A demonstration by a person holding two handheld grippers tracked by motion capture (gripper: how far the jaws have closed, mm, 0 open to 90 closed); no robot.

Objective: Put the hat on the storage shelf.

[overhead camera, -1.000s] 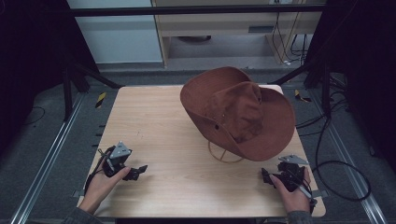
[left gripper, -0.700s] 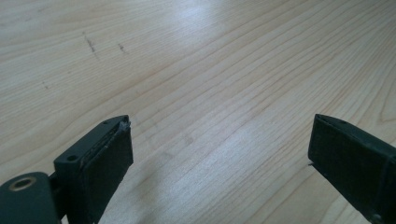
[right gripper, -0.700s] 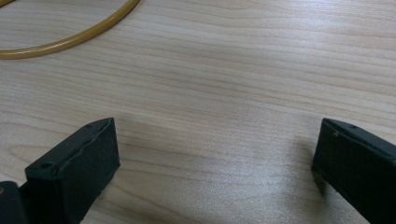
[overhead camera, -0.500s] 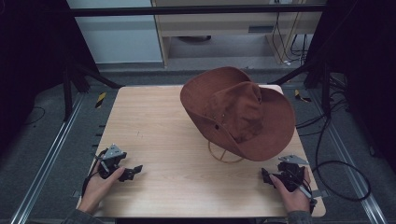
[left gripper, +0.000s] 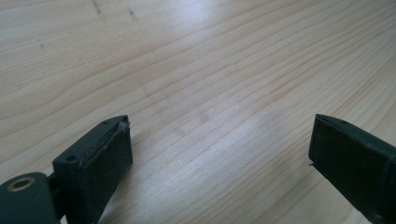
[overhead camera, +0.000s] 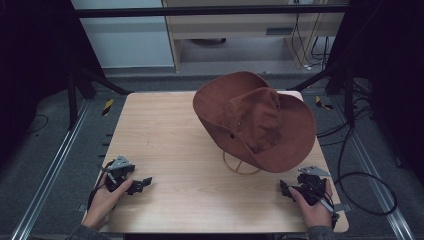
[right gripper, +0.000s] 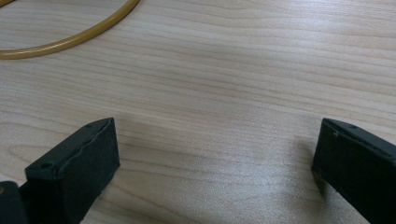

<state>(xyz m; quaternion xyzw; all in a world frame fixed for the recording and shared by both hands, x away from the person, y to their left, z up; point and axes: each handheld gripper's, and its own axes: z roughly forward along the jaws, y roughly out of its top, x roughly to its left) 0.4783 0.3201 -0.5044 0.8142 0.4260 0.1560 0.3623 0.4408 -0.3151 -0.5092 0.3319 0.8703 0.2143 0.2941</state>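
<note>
A brown wide-brimmed hat [overhead camera: 255,122] rests tilted on the right half of the wooden table [overhead camera: 170,135]. Its tan chin cord [overhead camera: 240,167] loops out from under the near brim. My left gripper [overhead camera: 142,184] lies low at the near left of the table, held by a hand, pointing right. In the left gripper view the left gripper [left gripper: 219,140] stands open over bare wood. My right gripper [overhead camera: 284,188] sits at the near right, just below the hat's brim, pointing left. In the right gripper view the right gripper [right gripper: 217,140] is open and empty, with the cord [right gripper: 70,39] curving ahead of it.
Black frame posts [overhead camera: 75,95] flank the table, and metal rails run along both sides. Cables [overhead camera: 360,175] lie on the floor to the right. A cabinet [overhead camera: 240,30] stands beyond the far edge.
My left gripper has drawn back slightly toward the near-left corner of the table. The right gripper and the hat have stayed where they were.
</note>
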